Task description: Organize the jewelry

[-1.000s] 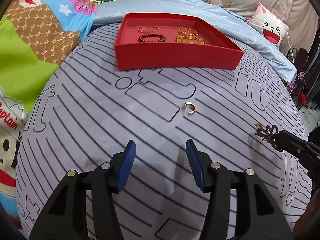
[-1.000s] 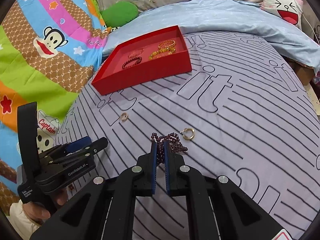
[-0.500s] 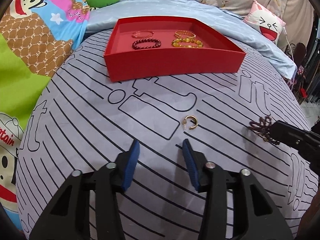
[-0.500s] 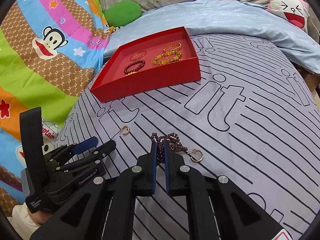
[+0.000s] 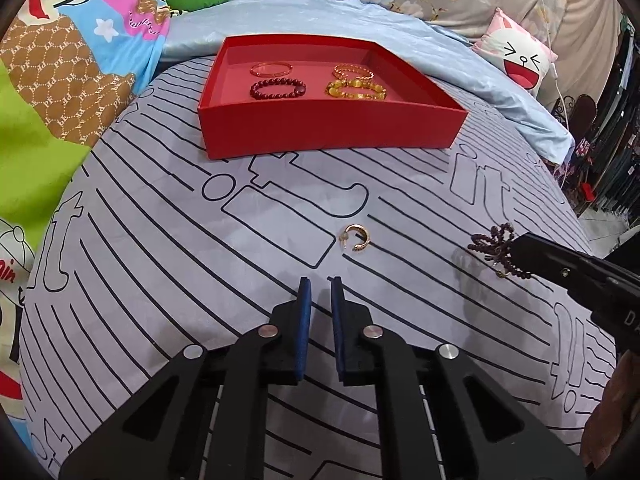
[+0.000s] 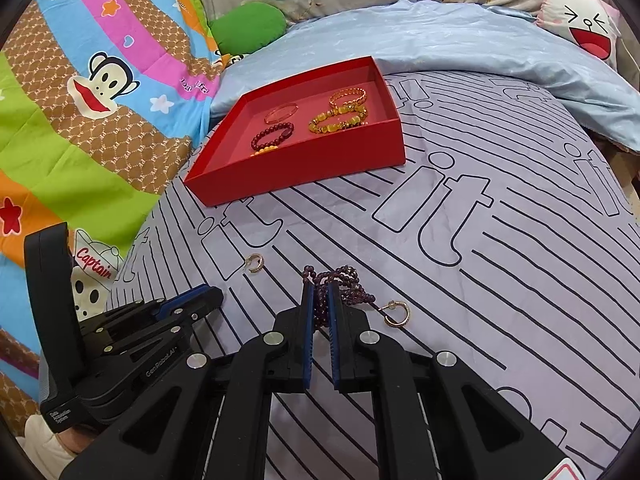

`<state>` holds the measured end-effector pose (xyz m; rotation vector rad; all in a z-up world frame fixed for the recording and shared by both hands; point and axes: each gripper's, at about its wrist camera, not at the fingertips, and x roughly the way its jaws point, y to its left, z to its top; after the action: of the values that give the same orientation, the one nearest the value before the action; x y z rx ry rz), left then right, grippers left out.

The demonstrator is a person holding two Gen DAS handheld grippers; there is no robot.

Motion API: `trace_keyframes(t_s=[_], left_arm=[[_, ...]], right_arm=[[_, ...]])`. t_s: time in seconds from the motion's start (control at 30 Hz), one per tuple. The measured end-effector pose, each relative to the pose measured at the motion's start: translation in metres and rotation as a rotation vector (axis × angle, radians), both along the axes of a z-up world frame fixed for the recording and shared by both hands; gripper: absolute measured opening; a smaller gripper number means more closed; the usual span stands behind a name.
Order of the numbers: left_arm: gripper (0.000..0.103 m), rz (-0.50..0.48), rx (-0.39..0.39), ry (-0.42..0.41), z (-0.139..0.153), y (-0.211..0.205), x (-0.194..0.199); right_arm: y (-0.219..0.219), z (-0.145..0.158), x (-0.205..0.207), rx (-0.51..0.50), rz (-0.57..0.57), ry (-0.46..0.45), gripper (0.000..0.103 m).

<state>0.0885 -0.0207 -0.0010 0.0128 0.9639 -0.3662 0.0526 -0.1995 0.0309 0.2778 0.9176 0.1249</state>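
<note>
Right gripper point(image 6: 319, 294): black frame with blue pads, clamped on a bunched strand of small dark purple beads point(image 6: 340, 284), held just above the bedsheet point(image 6: 500, 280).
Left gripper point(image 5: 319, 290): same build, blue pads drawn nearly together with a thin gap, holding nothing, low over the sheet.
Gold earrings: 2 open hoops lie on the sheet, 1 point(image 5: 355, 239) just ahead of the left gripper, 1 point(image 6: 396, 313) touching or just beside the hanging beads.
Red tray point(image 5: 328, 128): shallow, square-cornered cardboard, resting farther up the bed.
Tray contents: a dark red bead bracelet point(image 5: 277, 89), a thin pinkish bangle point(image 5: 271, 68), a gold chain bracelet point(image 5: 353, 71) and a chunky yellow bead bracelet point(image 5: 355, 91).
Bedsheet: soft grey-lilac cotton, printed with black lines and outlined letters.
</note>
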Motion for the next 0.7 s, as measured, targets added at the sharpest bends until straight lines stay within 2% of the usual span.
trace_keyframes(t_s=[0.7], left_arm=[[0.01, -0.014, -0.092, -0.086, 0.054, 0.005, 0.001]], right_arm=[[-0.005, 0.029, 0.005, 0.021, 0.0, -0.066, 0.007]])
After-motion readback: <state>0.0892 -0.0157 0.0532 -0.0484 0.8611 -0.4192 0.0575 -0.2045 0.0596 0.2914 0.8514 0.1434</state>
